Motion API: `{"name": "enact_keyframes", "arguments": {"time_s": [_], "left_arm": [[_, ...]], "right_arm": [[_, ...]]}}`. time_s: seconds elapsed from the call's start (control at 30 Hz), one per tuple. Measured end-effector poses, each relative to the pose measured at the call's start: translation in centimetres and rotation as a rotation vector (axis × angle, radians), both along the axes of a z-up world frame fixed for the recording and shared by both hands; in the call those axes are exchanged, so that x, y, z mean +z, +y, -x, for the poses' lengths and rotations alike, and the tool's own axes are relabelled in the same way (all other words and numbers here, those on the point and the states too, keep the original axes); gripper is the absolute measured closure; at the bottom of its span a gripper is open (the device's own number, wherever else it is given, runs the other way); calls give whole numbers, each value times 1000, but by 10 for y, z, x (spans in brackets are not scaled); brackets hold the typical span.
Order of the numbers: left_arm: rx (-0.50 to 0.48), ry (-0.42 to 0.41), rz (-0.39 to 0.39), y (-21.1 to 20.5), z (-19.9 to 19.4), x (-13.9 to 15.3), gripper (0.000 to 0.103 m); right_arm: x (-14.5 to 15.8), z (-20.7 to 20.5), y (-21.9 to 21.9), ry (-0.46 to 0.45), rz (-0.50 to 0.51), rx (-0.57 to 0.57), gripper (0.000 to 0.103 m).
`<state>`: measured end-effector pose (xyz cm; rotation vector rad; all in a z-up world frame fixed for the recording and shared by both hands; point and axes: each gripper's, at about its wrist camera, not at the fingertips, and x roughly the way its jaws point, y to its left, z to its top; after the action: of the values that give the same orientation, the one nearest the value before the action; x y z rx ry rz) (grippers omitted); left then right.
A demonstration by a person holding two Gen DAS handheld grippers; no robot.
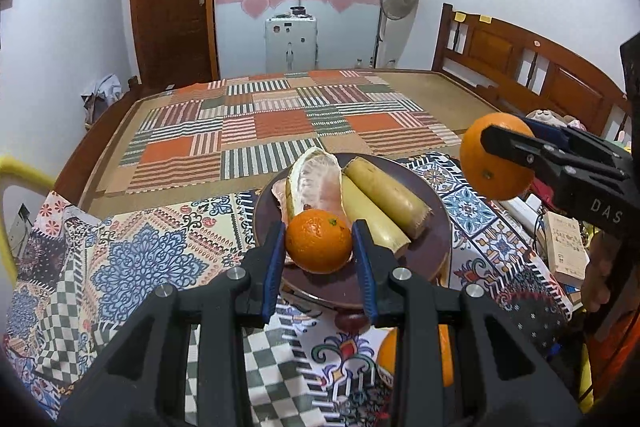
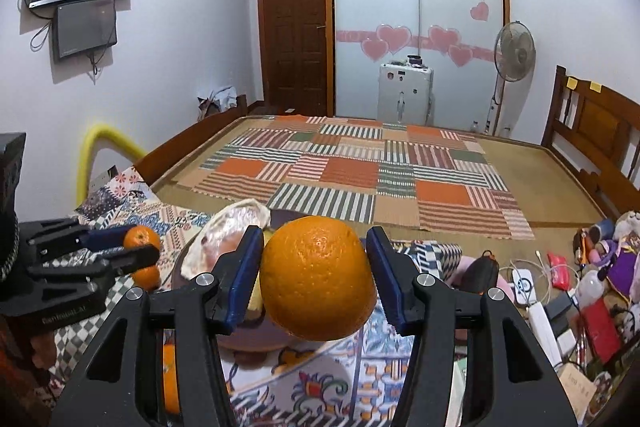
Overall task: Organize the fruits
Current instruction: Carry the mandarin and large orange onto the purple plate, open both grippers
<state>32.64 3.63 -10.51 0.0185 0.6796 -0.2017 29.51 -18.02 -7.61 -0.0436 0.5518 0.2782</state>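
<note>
above the plate, both grippers clamp oranges: left gripper, right gripper.

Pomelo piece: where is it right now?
The pomelo piece lies on the dark plate, at the far left in the left wrist view, beside two sugarcane sticks and behind the left tool's orange.

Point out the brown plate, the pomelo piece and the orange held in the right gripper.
brown plate (image 1: 436,247), left wrist view, bare right part of its surface.
pomelo piece (image 1: 316,179), left wrist view, pink flesh at its middle.
orange in the right gripper (image 2: 318,277), right wrist view, centre of its peel.
</note>
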Motion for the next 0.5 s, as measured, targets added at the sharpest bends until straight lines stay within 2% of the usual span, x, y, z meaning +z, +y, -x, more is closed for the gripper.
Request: {"name": "enact_keyframes", "arguments": {"time_s": [0.2,0.5], "left_arm": [[-12,38,3,-1,-15,-14,70],[-25,77,-11,-2,-29,-32,70]], "right_arm": [[-5,-21,2,24,-32,9,53],[-26,-52,8,92,34,-10,54]]}}
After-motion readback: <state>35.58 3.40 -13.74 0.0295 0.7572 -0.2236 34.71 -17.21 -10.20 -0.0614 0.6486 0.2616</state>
